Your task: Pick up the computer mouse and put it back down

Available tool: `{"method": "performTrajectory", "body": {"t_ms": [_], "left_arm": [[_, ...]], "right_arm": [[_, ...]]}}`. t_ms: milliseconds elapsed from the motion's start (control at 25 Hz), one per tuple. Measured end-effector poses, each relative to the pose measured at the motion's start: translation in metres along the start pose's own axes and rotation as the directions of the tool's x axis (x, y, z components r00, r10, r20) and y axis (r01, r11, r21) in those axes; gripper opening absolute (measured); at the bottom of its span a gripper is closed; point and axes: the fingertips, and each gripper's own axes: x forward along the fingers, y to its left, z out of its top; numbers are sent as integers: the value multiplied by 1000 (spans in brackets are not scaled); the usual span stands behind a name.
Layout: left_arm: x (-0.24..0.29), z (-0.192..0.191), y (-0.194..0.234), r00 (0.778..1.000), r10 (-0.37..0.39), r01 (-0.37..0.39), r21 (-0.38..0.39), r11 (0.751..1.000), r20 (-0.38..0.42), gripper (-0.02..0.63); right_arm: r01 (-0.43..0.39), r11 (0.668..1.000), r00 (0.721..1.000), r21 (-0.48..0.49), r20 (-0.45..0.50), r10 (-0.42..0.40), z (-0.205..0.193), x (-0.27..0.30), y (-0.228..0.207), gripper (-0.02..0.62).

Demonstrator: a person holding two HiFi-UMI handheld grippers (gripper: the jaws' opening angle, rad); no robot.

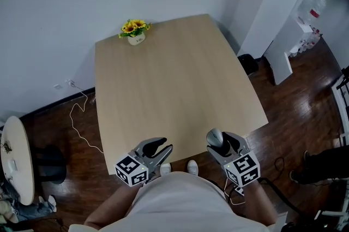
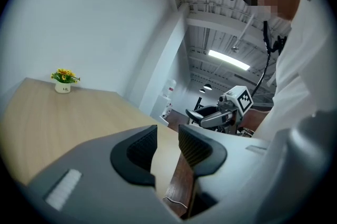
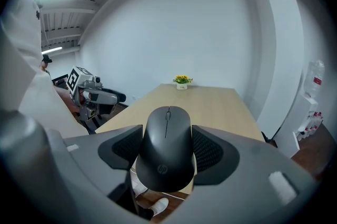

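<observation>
While the left tongs (image 2: 167, 148) gape, the mouse (image 3: 167, 152) sits pinched between the right tongs (image 1: 224, 142).

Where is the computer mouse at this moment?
The computer mouse is clamped between the jaws of the right gripper, lifted off the table. In the head view it is at the lower right, by the table's near edge.

From the head we are looking steeply down on the table (image 1: 180, 78), flower pot (image 1: 135, 31) at eleven o'clock. Each gripper camera is riding close behind its jaws, facing across that tabletop with the pot in view, one catching the right gripper (image 2: 196, 112) at three o'clock, the other the left gripper (image 3: 120, 95) at nine.
</observation>
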Motion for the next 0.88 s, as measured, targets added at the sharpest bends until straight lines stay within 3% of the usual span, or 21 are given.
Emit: {"method": "performTrajectory", "body": {"t_ms": [480, 680, 880], "left_arm": [[-16, 2, 2, 998, 44, -43, -15, 999, 33, 104], [-29, 1, 0, 994, 103, -102, -31, 994, 48, 104], [-64, -8, 3, 971, 235, -233, -77, 970, 28, 104]], "right_arm": [[3, 1000, 1000, 19, -20, -2, -8, 39, -27, 294], [51, 997, 993, 57, -107, -45, -54, 121, -76, 295], [99, 993, 974, 63, -210, -84, -117, 204, -110, 295]]}}
